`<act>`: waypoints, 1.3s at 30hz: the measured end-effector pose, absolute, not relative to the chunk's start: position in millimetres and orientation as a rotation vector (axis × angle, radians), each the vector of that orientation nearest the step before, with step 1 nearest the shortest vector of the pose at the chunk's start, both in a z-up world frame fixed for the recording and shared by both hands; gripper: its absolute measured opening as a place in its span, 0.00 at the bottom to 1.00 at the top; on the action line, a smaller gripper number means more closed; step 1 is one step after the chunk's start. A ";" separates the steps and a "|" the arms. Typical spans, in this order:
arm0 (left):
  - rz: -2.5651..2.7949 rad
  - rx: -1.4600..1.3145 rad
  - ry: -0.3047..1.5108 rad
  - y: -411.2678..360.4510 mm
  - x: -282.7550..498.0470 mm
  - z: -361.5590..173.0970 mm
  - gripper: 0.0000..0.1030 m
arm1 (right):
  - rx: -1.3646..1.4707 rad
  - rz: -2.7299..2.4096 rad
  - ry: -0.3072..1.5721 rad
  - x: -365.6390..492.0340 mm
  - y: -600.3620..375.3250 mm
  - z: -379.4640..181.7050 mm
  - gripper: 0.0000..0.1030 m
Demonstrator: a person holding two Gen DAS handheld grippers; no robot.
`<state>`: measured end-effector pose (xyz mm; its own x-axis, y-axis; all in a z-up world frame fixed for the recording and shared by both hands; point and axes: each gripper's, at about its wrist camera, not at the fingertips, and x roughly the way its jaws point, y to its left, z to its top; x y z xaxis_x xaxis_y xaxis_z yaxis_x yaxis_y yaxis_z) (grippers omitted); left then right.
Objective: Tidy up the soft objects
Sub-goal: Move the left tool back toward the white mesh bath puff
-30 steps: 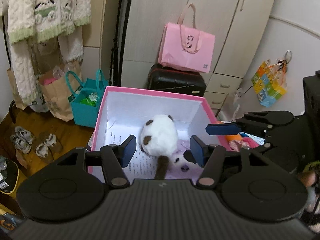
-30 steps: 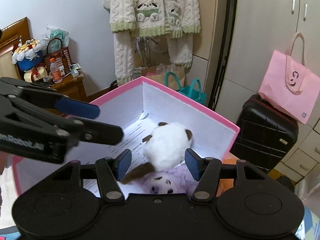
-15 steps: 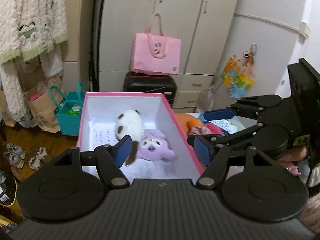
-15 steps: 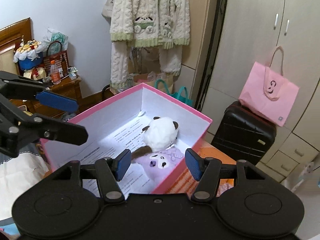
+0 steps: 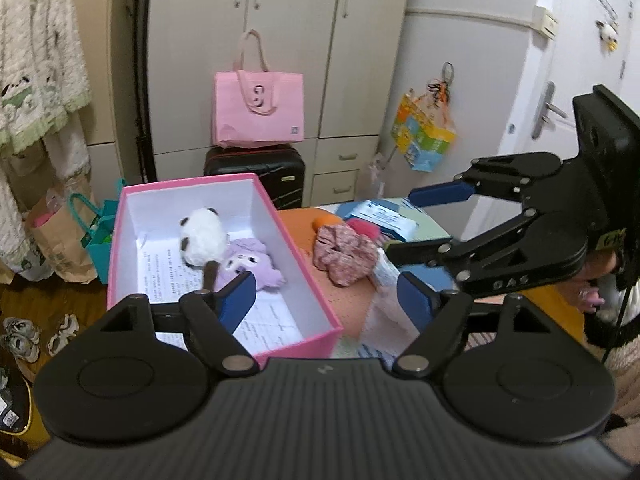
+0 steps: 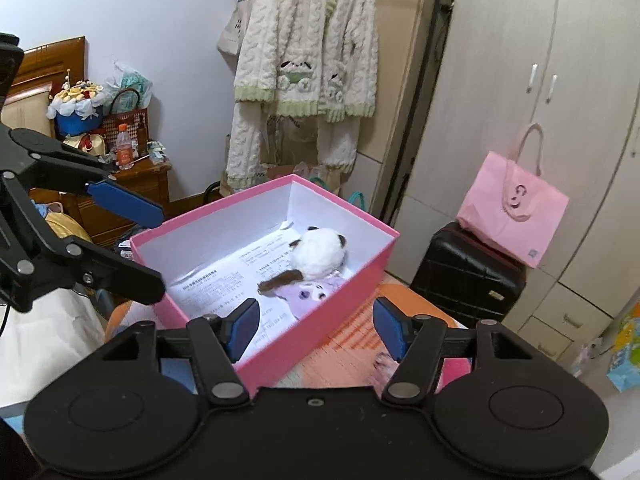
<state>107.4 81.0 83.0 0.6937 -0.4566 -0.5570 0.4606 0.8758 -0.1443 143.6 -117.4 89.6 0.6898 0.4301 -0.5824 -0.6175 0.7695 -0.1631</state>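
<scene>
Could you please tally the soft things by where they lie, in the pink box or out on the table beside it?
In the pink box: 2, the white plush and the purple plush.
On the table beside it: 3, the floral scrunchie, an orange soft item and a red fluffy item.
Total: 5.

Both grippers empty, jaws apart

Left gripper (image 5: 326, 300): blue pads set wide, nothing between them — jaws have just been opening. Right gripper (image 6: 316, 330): pads likewise parted, nothing gripped, jaws also just opening; in the left wrist view it stands to the right, angled downward, with the person's hand (image 5: 600, 276) partly visible behind its body.
</scene>
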 end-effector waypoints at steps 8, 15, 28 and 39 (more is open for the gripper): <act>-0.586 0.042 0.668 43.0 94.9 73.1 0.76 | -0.274 0.538 0.543 119.5 -183.5 85.9 0.67; -0.671 0.103 0.719 -0.2 95.2 59.2 0.77 | -0.243 0.494 0.547 105.0 -225.2 72.3 0.67; -0.720 0.143 0.733 -58.6 116.4 18.6 0.77 | -0.156 0.514 0.596 120.5 -267.4 33.4 0.68; -0.599 0.187 0.693 -86.3 142.7 -42.0 0.77 | -0.100 0.500 0.567 152.4 -292.5 -19.1 0.68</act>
